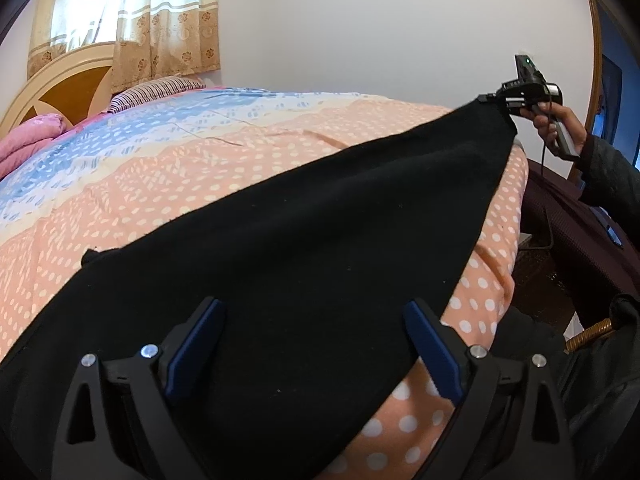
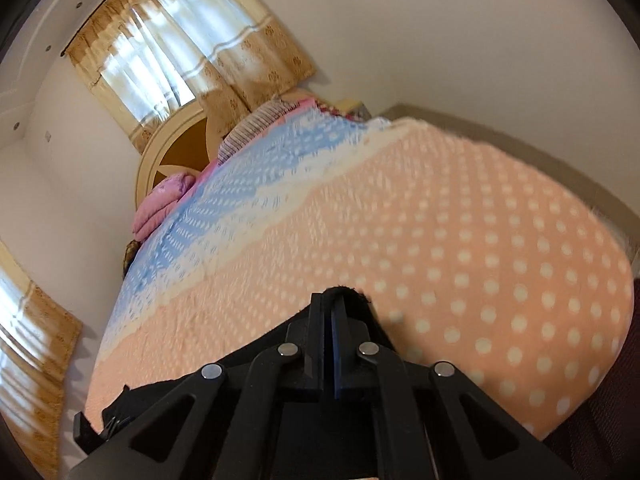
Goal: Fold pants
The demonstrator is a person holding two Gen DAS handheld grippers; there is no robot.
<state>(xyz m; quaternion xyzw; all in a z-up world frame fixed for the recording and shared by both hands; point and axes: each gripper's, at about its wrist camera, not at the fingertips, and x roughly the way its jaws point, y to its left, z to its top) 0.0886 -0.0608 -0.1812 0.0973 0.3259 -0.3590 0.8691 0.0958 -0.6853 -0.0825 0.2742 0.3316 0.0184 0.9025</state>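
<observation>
Hiding the bed (image 1: 248,168), black pants (image 1: 304,248) hang from right tongs (image 1: 489,99).

I see black pants (image 1: 304,220) on a peach white-dotted, blue-banded bedspread (image 1: 168,184); tan floral curtains (image 1: 168,40).

Far bed (image 1: 240,152) lies open; black pants (image 1: 300,260) drape the near part, pillows (image 1: 156,90) crowd the far-left headboard (image 1: 56,92).

Dotted bedspread (image 1: 208,184), striped pillow (image 1: 156,90), curtain (image 1: 160,20).
</observation>
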